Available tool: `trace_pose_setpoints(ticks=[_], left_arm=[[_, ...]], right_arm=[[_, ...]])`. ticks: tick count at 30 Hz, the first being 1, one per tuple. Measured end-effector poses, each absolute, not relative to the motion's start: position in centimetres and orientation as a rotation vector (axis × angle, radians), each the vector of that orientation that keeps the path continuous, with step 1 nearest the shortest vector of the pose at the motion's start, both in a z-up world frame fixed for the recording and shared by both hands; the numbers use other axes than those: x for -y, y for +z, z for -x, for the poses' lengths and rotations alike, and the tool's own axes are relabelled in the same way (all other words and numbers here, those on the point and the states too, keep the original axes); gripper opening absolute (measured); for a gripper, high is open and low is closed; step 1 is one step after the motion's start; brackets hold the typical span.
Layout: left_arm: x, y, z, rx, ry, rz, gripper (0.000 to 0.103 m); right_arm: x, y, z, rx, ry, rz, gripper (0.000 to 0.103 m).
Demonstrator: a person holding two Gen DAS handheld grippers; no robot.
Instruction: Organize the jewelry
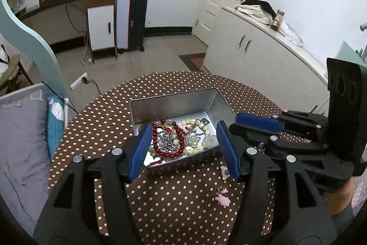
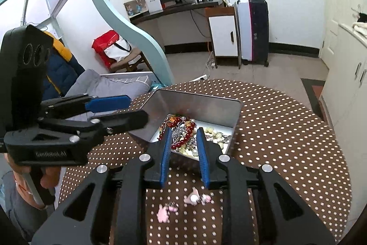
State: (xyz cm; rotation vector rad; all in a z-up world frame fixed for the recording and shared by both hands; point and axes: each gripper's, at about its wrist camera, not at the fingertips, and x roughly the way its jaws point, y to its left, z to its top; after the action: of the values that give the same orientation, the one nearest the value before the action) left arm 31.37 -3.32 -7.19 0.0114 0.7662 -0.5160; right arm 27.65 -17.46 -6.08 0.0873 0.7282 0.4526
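An open metal tin (image 1: 174,97) (image 2: 201,107) sits on the brown dotted tablecloth (image 1: 165,210) (image 2: 286,141). It holds a tangle of jewelry, with a red bead bracelet (image 1: 156,144) (image 2: 188,130) and pale pearl beads (image 1: 195,144) (image 2: 215,136) among it. My left gripper (image 1: 184,130) (image 2: 137,108) hangs open above the tin's near end, and nothing is between its blue pads. My right gripper (image 2: 184,131) (image 1: 236,124) points at the tin from the other side, its jaws a narrow gap apart and gripping nothing. Small pink pieces (image 1: 222,199) (image 2: 164,214) (image 2: 195,198) lie on the cloth in front of the tin.
A bed with grey bedding (image 1: 20,141) (image 2: 103,84) stands close to the table's left side. A white cabinet (image 1: 263,54) runs along the right. A suitcase (image 1: 132,17) (image 2: 252,29) and a desk stand by the far wall.
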Motion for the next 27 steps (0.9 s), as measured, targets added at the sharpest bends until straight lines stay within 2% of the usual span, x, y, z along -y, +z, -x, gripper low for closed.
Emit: trace_pose_setpoints(ticks=[9,18,27], left_arm=[[3.7,-7.6,-26.4,-0.709,-0.487,-0.061,0.058],[7.3,-13.4,-24.1,-0.834,-0.493,-0.128,0.058],[9.3,-16.5,-24.0,-0.892,-0.444,-0.180,0.057]], right_arm=[[19.8,-6.1,-22.7,-0.699,0.417,-0.059,0.028],[21.6,-9.4,-20.4,-0.760,0.395,-0.066,0.033],[22.4,-11.0,-20.0,-0.794,0.397,-0.089,0.038]])
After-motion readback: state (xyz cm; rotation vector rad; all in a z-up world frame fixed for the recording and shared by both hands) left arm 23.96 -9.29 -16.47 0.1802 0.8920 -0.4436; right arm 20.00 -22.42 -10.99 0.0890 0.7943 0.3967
